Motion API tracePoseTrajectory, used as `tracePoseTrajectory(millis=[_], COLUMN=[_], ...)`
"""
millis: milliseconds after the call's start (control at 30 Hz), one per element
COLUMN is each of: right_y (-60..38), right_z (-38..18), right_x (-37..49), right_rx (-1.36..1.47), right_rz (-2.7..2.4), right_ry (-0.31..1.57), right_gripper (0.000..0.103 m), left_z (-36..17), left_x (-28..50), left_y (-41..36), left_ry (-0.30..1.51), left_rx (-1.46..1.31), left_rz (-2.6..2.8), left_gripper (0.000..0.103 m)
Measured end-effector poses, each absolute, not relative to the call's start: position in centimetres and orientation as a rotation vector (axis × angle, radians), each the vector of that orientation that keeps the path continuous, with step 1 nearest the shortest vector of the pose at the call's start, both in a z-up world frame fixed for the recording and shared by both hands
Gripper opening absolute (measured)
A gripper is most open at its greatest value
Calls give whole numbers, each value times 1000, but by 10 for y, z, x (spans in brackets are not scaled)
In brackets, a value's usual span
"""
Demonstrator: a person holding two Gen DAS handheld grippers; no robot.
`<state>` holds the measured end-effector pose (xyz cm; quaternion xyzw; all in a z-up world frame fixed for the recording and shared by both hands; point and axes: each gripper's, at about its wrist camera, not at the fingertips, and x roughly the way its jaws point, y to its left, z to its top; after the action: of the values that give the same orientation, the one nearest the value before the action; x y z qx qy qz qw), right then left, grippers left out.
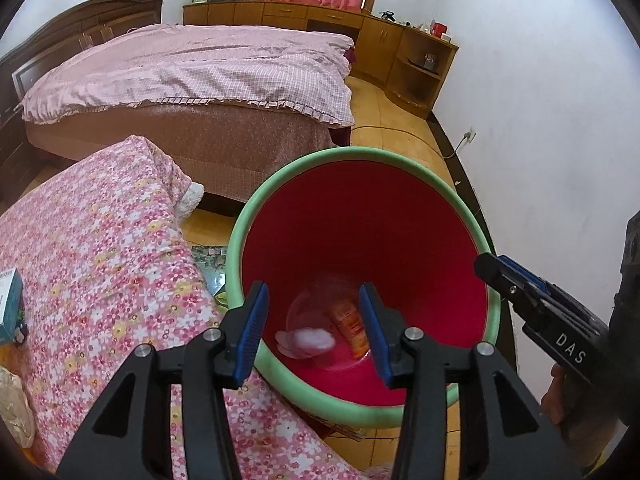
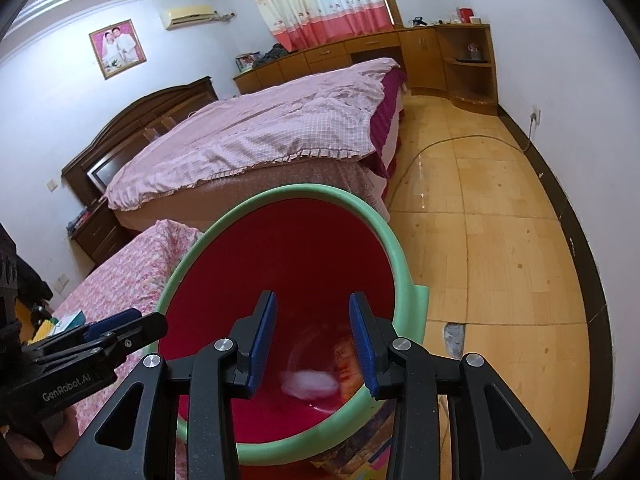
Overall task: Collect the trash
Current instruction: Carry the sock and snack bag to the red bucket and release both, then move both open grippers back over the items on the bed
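A bin with a red inside and a green rim [image 1: 360,156] [image 2: 304,194] stands on the floor beside a surface under a floral cloth. On its bottom lie a blurred white wad [image 1: 314,338] [image 2: 310,382], an orange packet [image 1: 352,326] [image 2: 346,364] and something clear and round. My left gripper [image 1: 313,296] hangs over the bin's near rim, open, with nothing between its blue pads. Over the same bin from the other side, my right gripper [image 2: 313,302] is also open and holds nothing. Each gripper shows at the edge of the other's view.
The floral cloth [image 1: 100,260] carries a teal box [image 1: 10,300] and a crumpled pale bag [image 1: 16,412] at its left end. A bed with a pink cover [image 1: 192,68] stands behind, wooden cabinets [image 1: 380,40] along the far wall. Tiled floor [image 2: 500,240] stretches right of the bin.
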<state>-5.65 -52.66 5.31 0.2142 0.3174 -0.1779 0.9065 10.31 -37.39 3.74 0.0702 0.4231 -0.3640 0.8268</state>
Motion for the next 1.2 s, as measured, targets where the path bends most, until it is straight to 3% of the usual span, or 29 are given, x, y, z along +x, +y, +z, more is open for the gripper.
tracePoseTrajectory(millis=[367,1200], right_y=[-502,-374], right_z=[62,104], right_x=[-67,-64], right_rx=[493,453], right_rz=[-314,-138], right_ry=[635,638], right_gripper=[46,48], left_z=[59,106], left_x=[90,70], left_y=[-324,-153], left_ry=[856,731], left_rx=[114,-11], left_rz=[-739,-575], left_gripper=[47,47])
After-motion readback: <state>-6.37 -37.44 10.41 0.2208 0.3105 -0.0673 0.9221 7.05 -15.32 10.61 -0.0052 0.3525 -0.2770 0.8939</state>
